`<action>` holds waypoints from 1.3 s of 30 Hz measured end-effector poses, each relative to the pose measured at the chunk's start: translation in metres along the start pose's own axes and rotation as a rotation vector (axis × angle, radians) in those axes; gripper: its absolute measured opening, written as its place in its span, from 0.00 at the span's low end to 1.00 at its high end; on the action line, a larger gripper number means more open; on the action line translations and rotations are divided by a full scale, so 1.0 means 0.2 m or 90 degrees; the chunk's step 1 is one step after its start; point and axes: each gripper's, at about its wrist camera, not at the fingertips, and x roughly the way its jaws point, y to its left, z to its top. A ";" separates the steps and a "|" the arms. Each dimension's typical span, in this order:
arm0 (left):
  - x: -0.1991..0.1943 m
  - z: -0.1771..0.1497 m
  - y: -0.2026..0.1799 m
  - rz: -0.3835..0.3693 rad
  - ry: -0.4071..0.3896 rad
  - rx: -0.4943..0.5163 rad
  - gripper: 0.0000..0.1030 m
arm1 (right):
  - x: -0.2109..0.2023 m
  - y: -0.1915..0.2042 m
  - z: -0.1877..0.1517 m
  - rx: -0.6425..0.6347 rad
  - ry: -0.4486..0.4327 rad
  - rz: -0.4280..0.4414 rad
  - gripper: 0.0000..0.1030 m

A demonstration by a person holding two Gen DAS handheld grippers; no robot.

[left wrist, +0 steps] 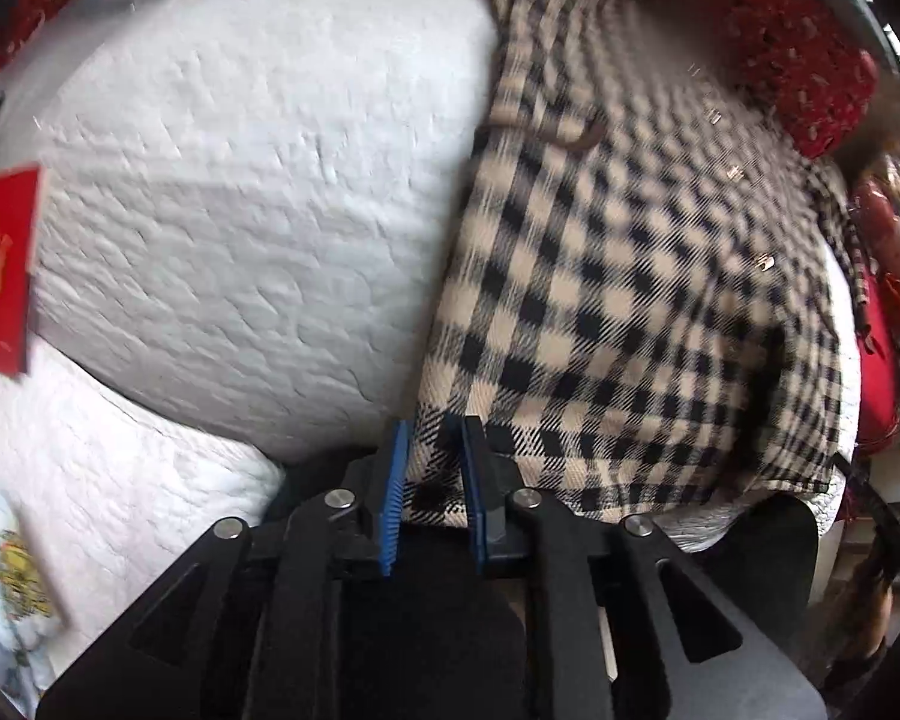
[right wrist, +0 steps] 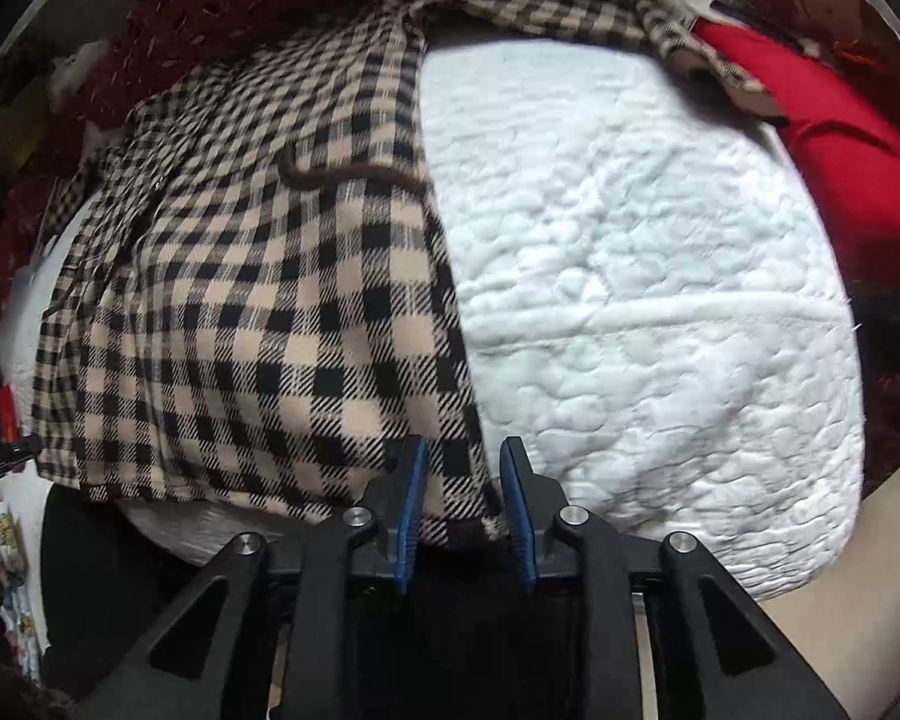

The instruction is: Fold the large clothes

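A beige and black checked garment [left wrist: 618, 276] lies spread on a white quilted bed [left wrist: 240, 180]. It has a brown loop near its upper part. My left gripper [left wrist: 432, 468] has its blue pads on either side of the garment's near left hem corner, with the cloth between them. In the right wrist view the same garment [right wrist: 258, 300] covers the left half of the bed [right wrist: 630, 300]. My right gripper [right wrist: 463, 480] has its pads around the near right hem corner, with a small gap to the cloth.
A red card [left wrist: 3, 267] lies at the bed's left edge. Dark red knitted fabric [left wrist: 792, 42] lies beyond the garment. A bright red cloth [right wrist: 840, 138] sits at the far right. Floral fabric [left wrist: 6, 588] is at the lower left.
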 end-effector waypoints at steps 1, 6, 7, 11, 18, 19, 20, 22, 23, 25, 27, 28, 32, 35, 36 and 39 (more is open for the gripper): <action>-0.06 0.01 -0.01 -0.008 -0.018 0.006 0.15 | -0.05 0.02 0.02 -0.012 -0.027 -0.006 0.27; -0.18 0.12 -0.13 -0.058 -0.068 0.031 0.25 | -0.25 0.34 0.13 -0.121 -0.121 0.156 0.46; -0.17 0.11 -0.16 -0.056 -0.068 0.039 0.32 | -0.25 0.44 0.14 -0.146 -0.116 0.189 0.46; -0.01 0.16 -0.31 -0.050 -0.046 0.063 0.35 | -0.14 0.80 0.13 -0.223 -0.084 0.283 0.33; 0.20 0.10 -0.32 -0.069 0.055 0.022 0.35 | 0.26 1.07 0.05 -0.292 0.066 0.261 0.27; 0.19 0.10 -0.32 -0.083 0.054 0.020 0.35 | 0.22 1.07 0.06 -0.287 0.077 0.268 0.26; 0.18 0.10 -0.32 -0.087 0.050 0.022 0.35 | 0.20 1.06 0.08 -0.279 0.082 0.270 0.29; 0.17 0.11 -0.35 -0.091 0.047 0.029 0.36 | 0.14 1.04 0.10 -0.275 0.066 0.270 0.29; 0.17 0.11 -0.38 -0.094 0.047 0.033 0.36 | 0.12 1.03 0.12 -0.271 0.056 0.272 0.29; 0.16 0.11 -0.42 -0.098 0.046 0.042 0.41 | 0.11 1.02 0.16 -0.249 0.046 0.296 0.29; 0.15 0.10 -0.44 -0.093 0.045 0.054 0.45 | 0.08 1.00 0.20 -0.230 0.032 0.321 0.29; 0.16 0.10 -0.47 -0.089 0.045 0.060 0.45 | 0.09 1.00 0.21 -0.230 0.026 0.323 0.29; 0.16 0.08 -0.45 -0.087 0.052 0.065 0.45 | 0.21 1.14 0.27 -0.235 0.013 0.254 0.29; 0.13 0.08 -0.39 -0.093 0.053 0.053 0.45 | 0.30 1.19 0.34 -0.215 0.044 0.242 0.29; 0.12 0.09 -0.37 -0.093 0.049 0.048 0.45 | 0.29 1.21 0.36 -0.212 0.034 0.275 0.29; 0.10 0.10 -0.32 -0.092 0.036 0.041 0.45 | 0.24 1.19 0.39 -0.192 0.014 0.415 0.35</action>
